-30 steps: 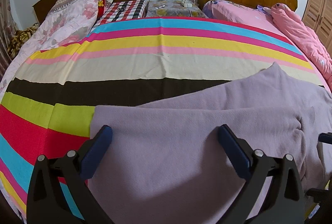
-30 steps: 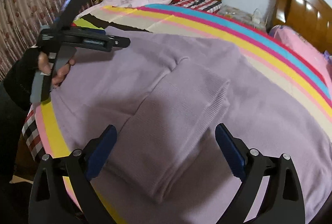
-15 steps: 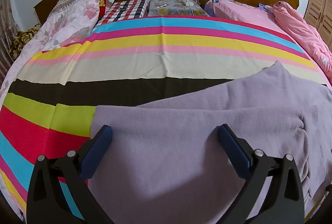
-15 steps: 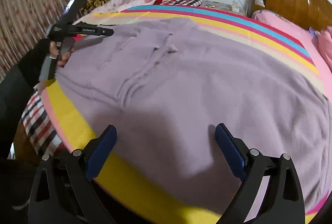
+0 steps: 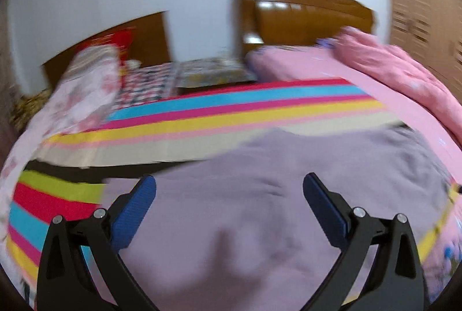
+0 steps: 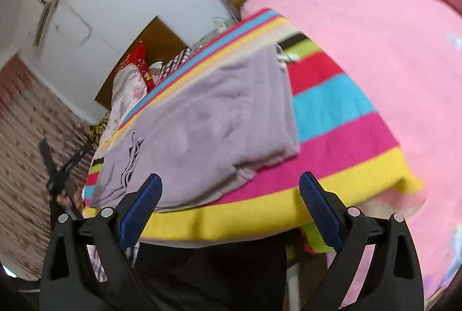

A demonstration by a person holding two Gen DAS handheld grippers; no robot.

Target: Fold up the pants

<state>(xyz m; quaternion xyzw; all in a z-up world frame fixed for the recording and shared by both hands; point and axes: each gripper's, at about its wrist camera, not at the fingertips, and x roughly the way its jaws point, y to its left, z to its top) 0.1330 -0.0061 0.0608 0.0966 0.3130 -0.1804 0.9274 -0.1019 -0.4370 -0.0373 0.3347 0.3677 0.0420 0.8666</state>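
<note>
Both wrist views have swung since half a second ago, the right gripper (image 6: 229, 205) now off the near bed edge. Lilac pants (image 6: 202, 132) lie folded on the striped blanket (image 6: 340, 106). Left gripper (image 5: 229, 205) hovers above them; both jaws wide, empty.

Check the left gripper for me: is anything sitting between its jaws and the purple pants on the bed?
Nothing visible does. The left gripper has its jaws open directly over the purple pants, which lie bare on the striped blanket. The view is motion-blurred, so small items could be missed.
</note>
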